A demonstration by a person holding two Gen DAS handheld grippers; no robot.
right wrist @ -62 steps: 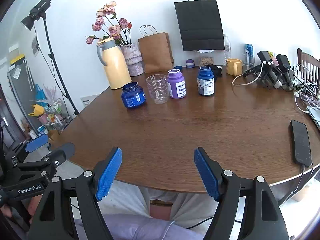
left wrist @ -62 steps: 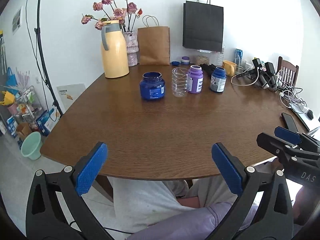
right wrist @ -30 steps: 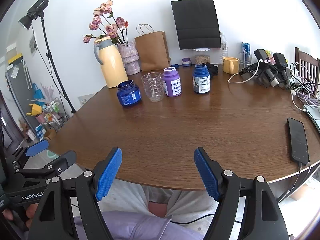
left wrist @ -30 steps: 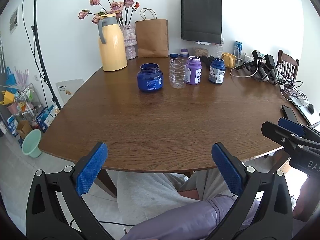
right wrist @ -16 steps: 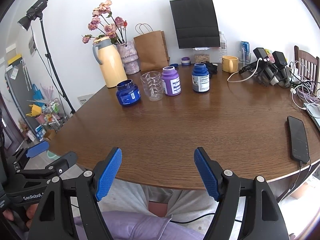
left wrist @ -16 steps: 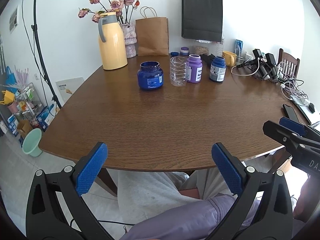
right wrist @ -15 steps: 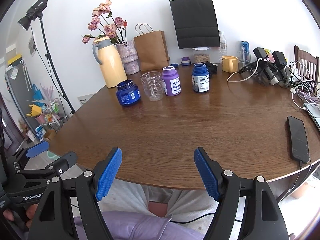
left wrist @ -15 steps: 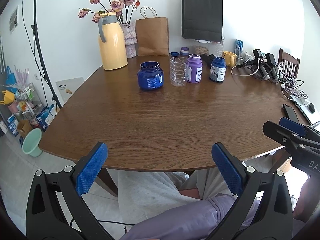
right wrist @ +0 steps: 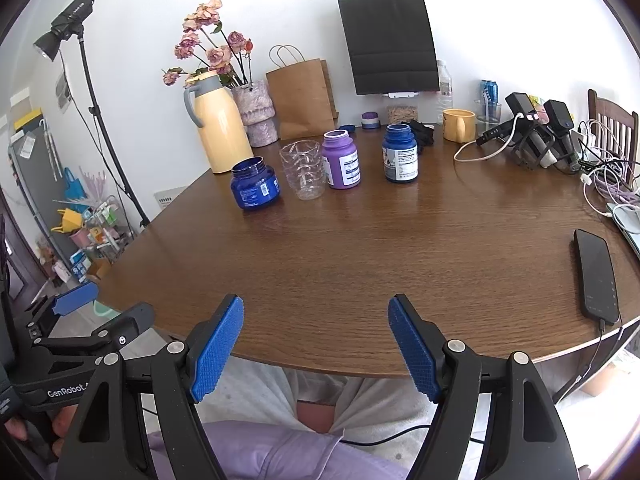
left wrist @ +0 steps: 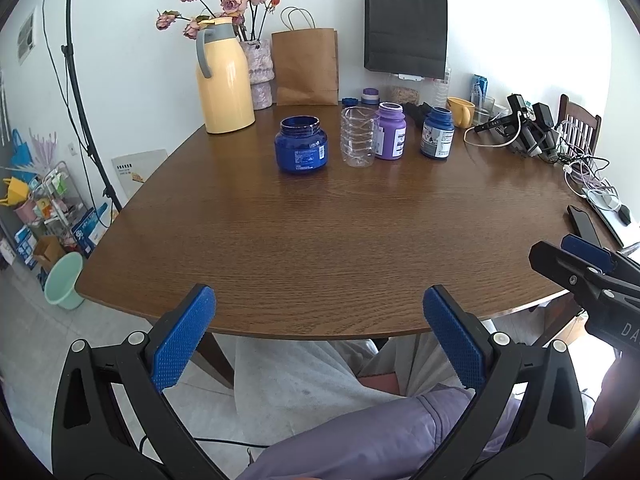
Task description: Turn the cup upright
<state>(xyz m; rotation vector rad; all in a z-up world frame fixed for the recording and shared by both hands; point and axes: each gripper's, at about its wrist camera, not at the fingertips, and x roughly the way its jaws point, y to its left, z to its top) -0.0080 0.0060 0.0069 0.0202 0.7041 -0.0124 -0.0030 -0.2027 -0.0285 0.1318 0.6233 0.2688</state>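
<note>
Blue, dimpled pads line the fingers of both tools, and each pair is spread wide with nothing between. The left gripper (left wrist: 318, 338) and the right gripper (right wrist: 316, 346) are held off the near edge of the wooden table (left wrist: 340, 240), above the person's lap, well apart from anything to be handled.

The clear plastic cup (right wrist: 303, 170) is found far across the table, in a row between the wide dark-blue jar (right wrist: 255, 185) and the purple bottle (right wrist: 341, 159). It appears wider at the top than at the base, so it may already be standing mouth-up; through the clear ribbed wall this cannot be told with certainty.

Several hazards are judged likely. The neighbours stand just beside the cup, so a wide-spread approach could knock the jar or the purple bottle, and the blue bottle (right wrist: 401, 153) further right might be clipped by a careless sweep. Thin plastic may be crushed if squeezed hard, or may slip from the pads mid-turn if gripped lightly. If its orientation is misread, a needless turn would leave it mouth-down. The phone (right wrist: 597, 276) near the right edge lies within reach of a stray elbow.
</note>
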